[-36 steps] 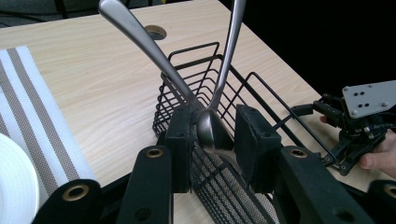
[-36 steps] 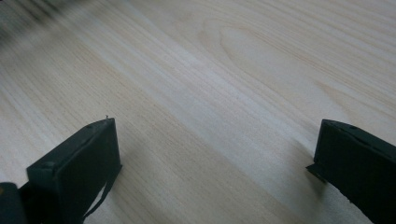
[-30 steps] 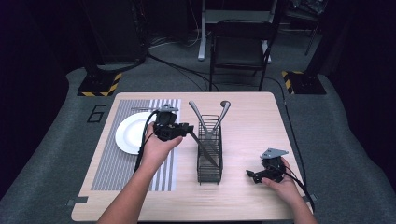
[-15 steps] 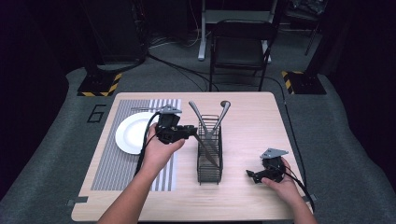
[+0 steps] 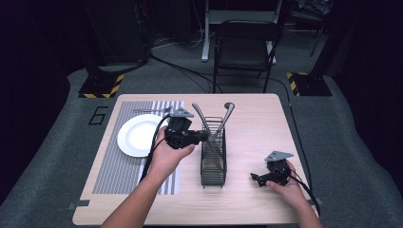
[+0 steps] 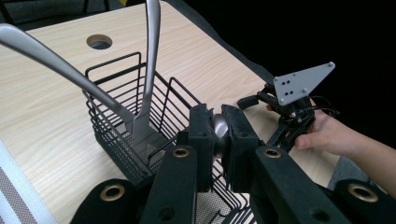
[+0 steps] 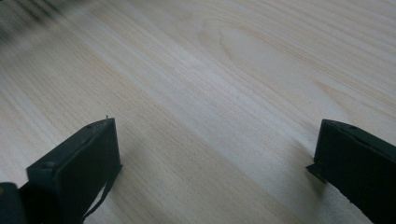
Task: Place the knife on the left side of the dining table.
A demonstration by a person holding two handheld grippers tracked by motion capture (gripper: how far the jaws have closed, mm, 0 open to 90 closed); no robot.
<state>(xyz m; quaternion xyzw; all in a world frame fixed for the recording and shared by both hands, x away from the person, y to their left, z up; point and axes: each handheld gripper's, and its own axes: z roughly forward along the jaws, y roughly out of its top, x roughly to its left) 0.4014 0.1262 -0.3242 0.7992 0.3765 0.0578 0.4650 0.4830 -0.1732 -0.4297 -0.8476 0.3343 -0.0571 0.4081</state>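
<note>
Dark floor and a black chair [image 5: 244, 47] lie behind the pale wooden tabletop [image 5: 256, 118], which carries a striped placemat [image 5: 119, 171] with a white plate [image 5: 138, 135] and a fork [image 5: 152, 110] on it, and a black wire cutlery basket [image 5: 213, 156] in the middle. The left gripper [image 6: 219, 135] hangs above the near end of the basket, and its jaws have just been closing; they are now clamped on the rounded end of a metal utensil [image 6: 218, 133], whose type I cannot tell. Two other utensils [image 6: 149, 70] already lean in the basket's far end. I judge the step is loading cutlery into the basket: next, the held piece should go down into a free cell, away from the leaning handles and the wire rim. The right gripper [image 5: 266, 179] rests on bare tabletop, jaws wide apart and empty, well apart from the basket. Open room remains right of the basket.
</note>
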